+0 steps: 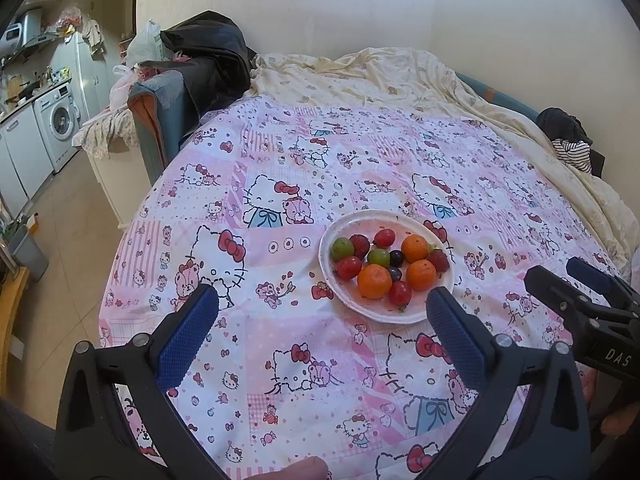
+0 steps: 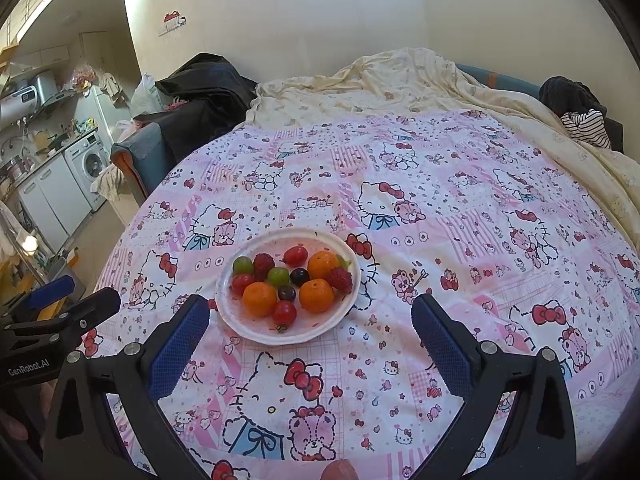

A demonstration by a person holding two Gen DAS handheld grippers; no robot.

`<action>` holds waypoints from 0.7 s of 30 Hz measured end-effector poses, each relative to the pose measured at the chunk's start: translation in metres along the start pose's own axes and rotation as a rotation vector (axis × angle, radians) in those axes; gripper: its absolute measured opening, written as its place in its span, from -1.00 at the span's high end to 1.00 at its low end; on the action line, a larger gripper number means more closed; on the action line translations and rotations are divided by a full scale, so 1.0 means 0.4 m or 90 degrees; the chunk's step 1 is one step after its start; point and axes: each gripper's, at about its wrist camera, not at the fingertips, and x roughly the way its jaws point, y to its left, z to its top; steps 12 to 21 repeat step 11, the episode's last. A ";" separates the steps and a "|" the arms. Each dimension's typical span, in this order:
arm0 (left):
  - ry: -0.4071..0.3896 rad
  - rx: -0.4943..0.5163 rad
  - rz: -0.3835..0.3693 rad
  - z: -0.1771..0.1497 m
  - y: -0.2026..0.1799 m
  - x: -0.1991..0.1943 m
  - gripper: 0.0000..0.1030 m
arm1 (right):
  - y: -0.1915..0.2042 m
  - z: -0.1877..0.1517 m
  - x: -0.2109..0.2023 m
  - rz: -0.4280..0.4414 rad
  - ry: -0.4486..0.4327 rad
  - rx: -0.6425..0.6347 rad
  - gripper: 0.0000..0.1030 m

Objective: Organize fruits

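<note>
1. A white plate sits on the pink cartoon-cat bed cover, near the cover's front edge and a bit toward its left side.
2. All the fruit is on the plate: three oranges, red cherry tomatoes, two green grapes, two dark grapes and two strawberries.
3. The fruits lie close together, many touching.
4. The left gripper is wide open and holds nothing. It hangs over the cover, just in front of the plate.
5. The right gripper is wide open too, with nothing in it. The plate's front rim shows between its blue fingers.
6. A cream blanket is bunched at the far edge of the bed.
</note>
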 end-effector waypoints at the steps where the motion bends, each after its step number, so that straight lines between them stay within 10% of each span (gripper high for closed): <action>1: 0.000 0.000 0.000 0.000 -0.001 0.001 -0.99 | 0.000 0.001 0.000 0.000 0.000 0.000 -1.00; 21: 0.002 0.000 -0.004 -0.002 -0.004 0.004 -0.99 | 0.000 0.001 0.000 0.001 -0.001 0.000 -1.00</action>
